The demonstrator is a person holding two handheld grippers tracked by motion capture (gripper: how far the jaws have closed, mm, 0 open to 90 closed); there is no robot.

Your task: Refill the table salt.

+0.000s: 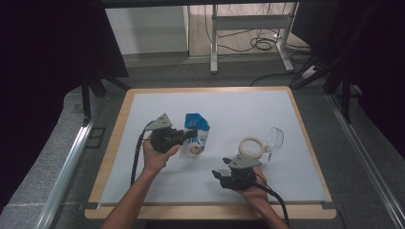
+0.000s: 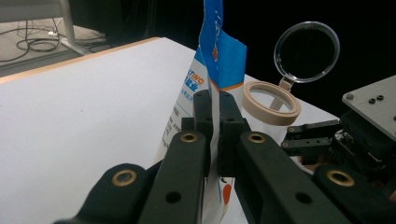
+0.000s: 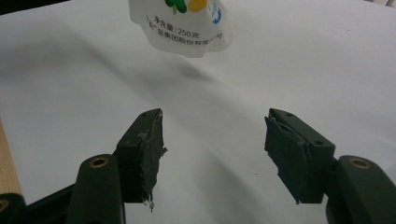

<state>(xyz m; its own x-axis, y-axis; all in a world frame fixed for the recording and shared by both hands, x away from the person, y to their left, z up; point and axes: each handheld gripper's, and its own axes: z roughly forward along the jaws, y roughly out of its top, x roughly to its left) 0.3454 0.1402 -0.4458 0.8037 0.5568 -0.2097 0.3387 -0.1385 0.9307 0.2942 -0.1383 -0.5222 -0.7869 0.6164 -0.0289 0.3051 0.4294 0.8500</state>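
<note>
A blue-and-white pouch [image 1: 197,138] stands upright left of the mat's middle. My left gripper [image 1: 191,135] is shut on its side edge. In the left gripper view the jaws [image 2: 214,100] pinch the pouch [image 2: 219,51] just under its blue top. My right gripper [image 1: 218,174] rests near the front edge, open, with nothing between its fingers. In the right gripper view the right gripper [image 3: 215,140] points across bare mat at the pouch's rounded bottom [image 3: 187,28], which casts a shadow below it. A beige-rimmed jar [image 1: 251,147] with its clear lid [image 1: 274,138] flipped open sits to the right.
A white mat [image 1: 157,186] covers the wooden table [image 1: 114,138]. The jar [image 2: 272,102] and its lid [image 2: 307,51] lie just beyond my right gripper [image 2: 308,140] in the left gripper view. Dark curtains flank the table; desk legs and cables [image 1: 260,43] lie beyond it.
</note>
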